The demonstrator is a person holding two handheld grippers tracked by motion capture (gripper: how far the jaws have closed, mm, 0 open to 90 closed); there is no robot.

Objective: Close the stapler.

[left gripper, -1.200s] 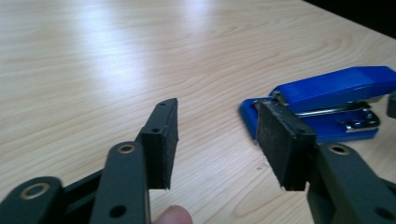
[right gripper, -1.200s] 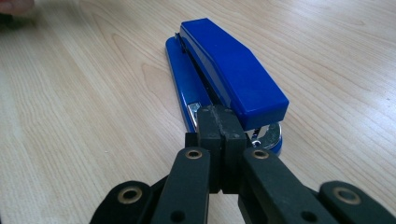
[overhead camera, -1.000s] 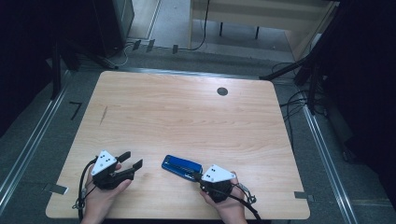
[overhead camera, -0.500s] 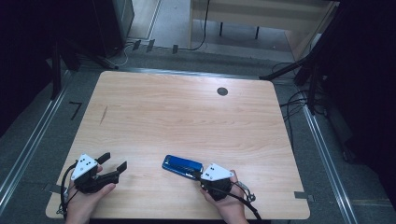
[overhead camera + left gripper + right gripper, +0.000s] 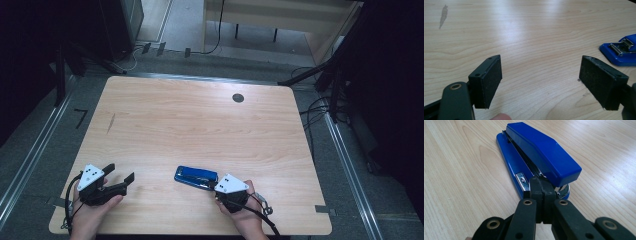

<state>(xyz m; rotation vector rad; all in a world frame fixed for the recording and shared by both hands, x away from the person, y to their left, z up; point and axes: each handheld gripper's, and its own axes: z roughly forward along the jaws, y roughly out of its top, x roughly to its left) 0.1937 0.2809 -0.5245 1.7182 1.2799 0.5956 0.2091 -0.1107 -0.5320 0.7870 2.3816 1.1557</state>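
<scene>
- A blue stapler (image 5: pixel 196 177) lies flat on the wooden table (image 5: pixel 200 125), near the front edge and a little right of centre, its top arm down over the base.
- The right gripper (image 5: pixel 218 186), held in the person's right hand (image 5: pixel 245 215), sits at the stapler's near end; in the right gripper view its jaws are pressed together with nothing between them, their tips right at the stapler's (image 5: pixel 536 162) metal front plate, touching or just short of it.
- The left gripper (image 5: pixel 120 177) rests at the table's front left corner, well apart from the stapler. Its jaws have just been opening and stand wide with only bare tabletop between them.
- A small dark round grommet (image 5: pixel 238 98) sits in the table's far right area.
</scene>
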